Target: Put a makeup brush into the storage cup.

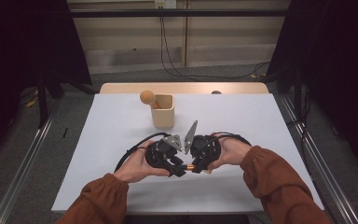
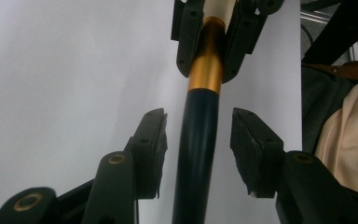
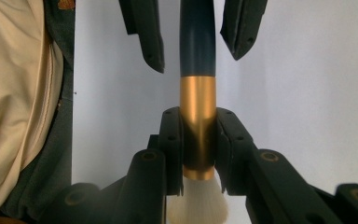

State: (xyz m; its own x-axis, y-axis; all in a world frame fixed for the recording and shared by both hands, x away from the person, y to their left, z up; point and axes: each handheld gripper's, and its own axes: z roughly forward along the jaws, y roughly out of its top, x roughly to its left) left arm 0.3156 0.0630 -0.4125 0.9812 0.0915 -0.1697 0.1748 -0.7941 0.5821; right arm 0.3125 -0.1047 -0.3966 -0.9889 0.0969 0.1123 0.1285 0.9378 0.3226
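Right claw [image 3: 198, 140] clamps brush ferrule [image 3: 198, 126].

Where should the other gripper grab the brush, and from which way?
Probably the dark handle, the long straight bare part. The right gripper clamps the gold band beside the white bristles, so that end is taken. The left gripper faces it end-on, a pad on each side of the handle with gaps showing; closing squarely there looks best.
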